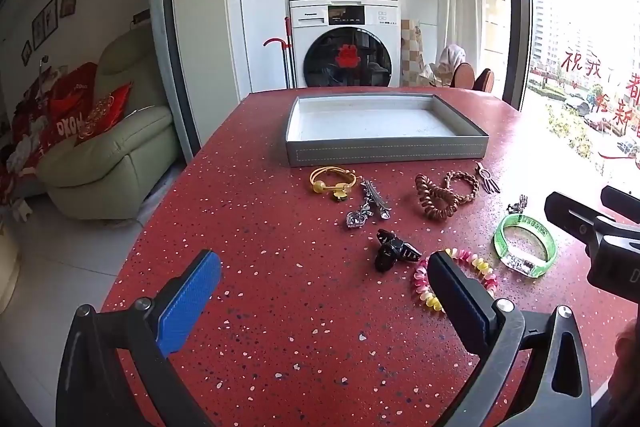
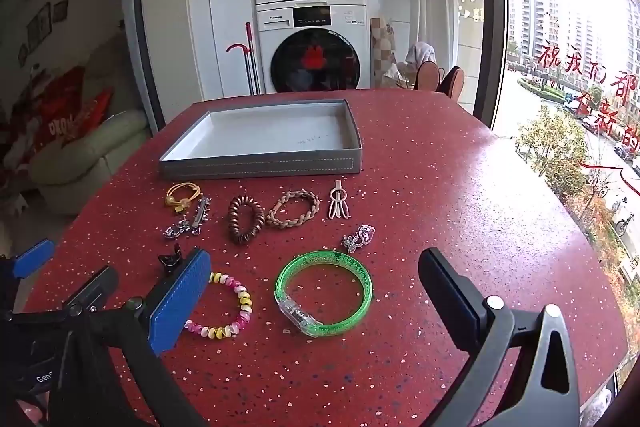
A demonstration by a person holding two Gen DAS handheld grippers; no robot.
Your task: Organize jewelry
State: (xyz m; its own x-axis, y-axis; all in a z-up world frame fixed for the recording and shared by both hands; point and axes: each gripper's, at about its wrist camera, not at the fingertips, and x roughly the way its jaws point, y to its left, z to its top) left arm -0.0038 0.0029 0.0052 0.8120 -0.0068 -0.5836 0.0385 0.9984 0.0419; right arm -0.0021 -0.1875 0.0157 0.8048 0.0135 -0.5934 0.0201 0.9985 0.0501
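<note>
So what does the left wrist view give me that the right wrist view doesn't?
Only the left wrist view shows the whole black claw clip and the right gripper coming in from the side; its own jaws hide part of the pink and yellow bracelet.

Only the right wrist view shows the brooch clearly, and the green bangle lying between the right gripper's open jaws.

Both show the empty grey tray, the brown coil hair tie, the braided bracelet, the yellow bracelet and the red table.

Glossy translucent green plastic bangle (image 2: 324, 293) is gleaming at six o'clock from the matt, stitched grey tray (image 2: 260, 165) on the speckled red tabletop (image 2: 440, 195).
</note>
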